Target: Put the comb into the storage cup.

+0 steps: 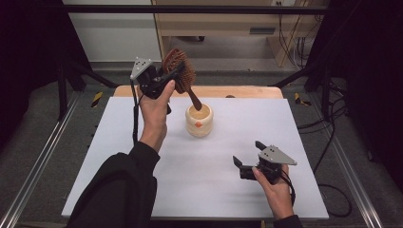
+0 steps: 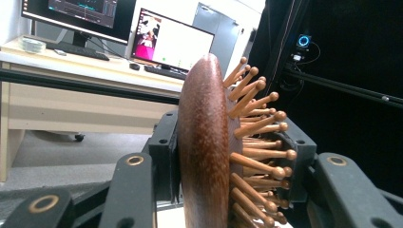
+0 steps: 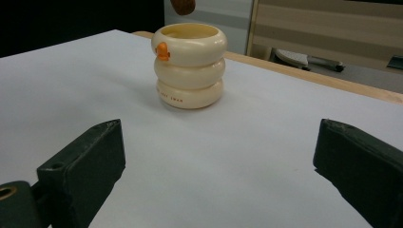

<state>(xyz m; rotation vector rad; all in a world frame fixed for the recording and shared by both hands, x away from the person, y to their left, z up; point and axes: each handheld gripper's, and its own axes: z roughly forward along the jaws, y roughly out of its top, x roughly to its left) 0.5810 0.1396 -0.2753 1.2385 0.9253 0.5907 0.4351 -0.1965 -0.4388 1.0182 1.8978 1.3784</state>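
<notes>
High view: left gripper [image 1: 167, 78] clamped on wooden hairbrush [image 1: 179, 71] head, held above cream cup [image 1: 199, 120]; handle tip [image 1: 196, 103] hung over cup mouth. Left gripper view gave detail: smooth dark-brown oval back [image 2: 204, 142], ball-tipped wooden pins [image 2: 256, 137], jaws pressed either side. Right gripper [image 1: 247, 156] sat low on white table [image 1: 142, 185], jaws wide apart, nothing between. Right gripper view showed cup as three stacked glossy rings, orange mark [image 3: 162, 51].
</notes>
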